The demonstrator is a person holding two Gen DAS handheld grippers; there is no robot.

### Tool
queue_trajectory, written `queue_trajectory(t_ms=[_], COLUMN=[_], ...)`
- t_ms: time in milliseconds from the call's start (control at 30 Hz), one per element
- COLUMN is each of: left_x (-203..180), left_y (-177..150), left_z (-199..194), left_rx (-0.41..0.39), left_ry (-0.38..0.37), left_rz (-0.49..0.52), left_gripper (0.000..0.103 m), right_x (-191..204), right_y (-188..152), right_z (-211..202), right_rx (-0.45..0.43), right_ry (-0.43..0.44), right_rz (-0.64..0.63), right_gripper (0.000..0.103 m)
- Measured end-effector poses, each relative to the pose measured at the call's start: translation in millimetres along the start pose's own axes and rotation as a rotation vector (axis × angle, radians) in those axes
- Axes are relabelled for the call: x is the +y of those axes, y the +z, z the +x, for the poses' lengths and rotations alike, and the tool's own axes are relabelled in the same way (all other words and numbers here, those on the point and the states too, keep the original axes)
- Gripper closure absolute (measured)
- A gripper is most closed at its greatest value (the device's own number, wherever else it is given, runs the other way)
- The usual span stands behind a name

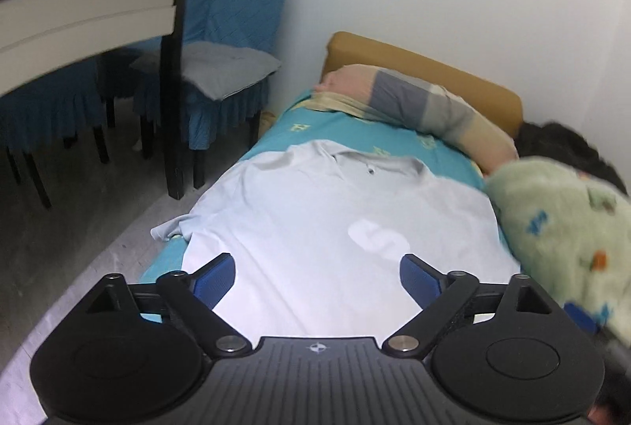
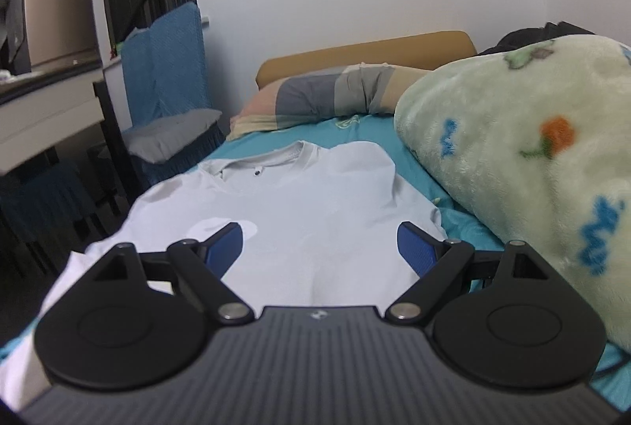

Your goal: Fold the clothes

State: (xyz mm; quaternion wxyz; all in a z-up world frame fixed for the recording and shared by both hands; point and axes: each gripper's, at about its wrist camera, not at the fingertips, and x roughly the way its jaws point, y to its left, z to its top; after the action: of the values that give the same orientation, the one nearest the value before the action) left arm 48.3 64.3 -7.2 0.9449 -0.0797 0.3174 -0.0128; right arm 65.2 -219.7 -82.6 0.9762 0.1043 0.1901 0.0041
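Lying flat ahead of both spread, empty tools [image 1: 317, 277] [image 2: 319, 245]: white T-shirt [image 1: 315, 227].

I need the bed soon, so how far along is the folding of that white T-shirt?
Done: the white short-sleeved T-shirt lies spread, collar toward the striped pillow, on the turquoise bedsheet. One sleeve seems tucked over the body in the right wrist view. In hand: nothing; the left gripper and right gripper are both open above the cloth. Left: the other sleeve hangs off the bed edge, and the body remains unfolded.
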Motion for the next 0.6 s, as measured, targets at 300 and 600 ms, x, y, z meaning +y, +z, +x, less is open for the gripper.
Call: queue_trajectory(t_ms=[300,600], left_x=[-25,-28], left_y=[-36,-38], left_z=[-7,0], left_rx=[-0.017,-0.025], left_ry=[-0.022,-0.01], left_rz=[0.142,0.186], left_gripper=[0.003,0.002], right_x=[-7,-10], right_y=[-7,-10], right_z=[-20,-20], right_rx=[0.019,0.02], right_ry=[-0.044,-0.062], right_rz=[0.029,0.04], right_gripper=[0.016,0.016])
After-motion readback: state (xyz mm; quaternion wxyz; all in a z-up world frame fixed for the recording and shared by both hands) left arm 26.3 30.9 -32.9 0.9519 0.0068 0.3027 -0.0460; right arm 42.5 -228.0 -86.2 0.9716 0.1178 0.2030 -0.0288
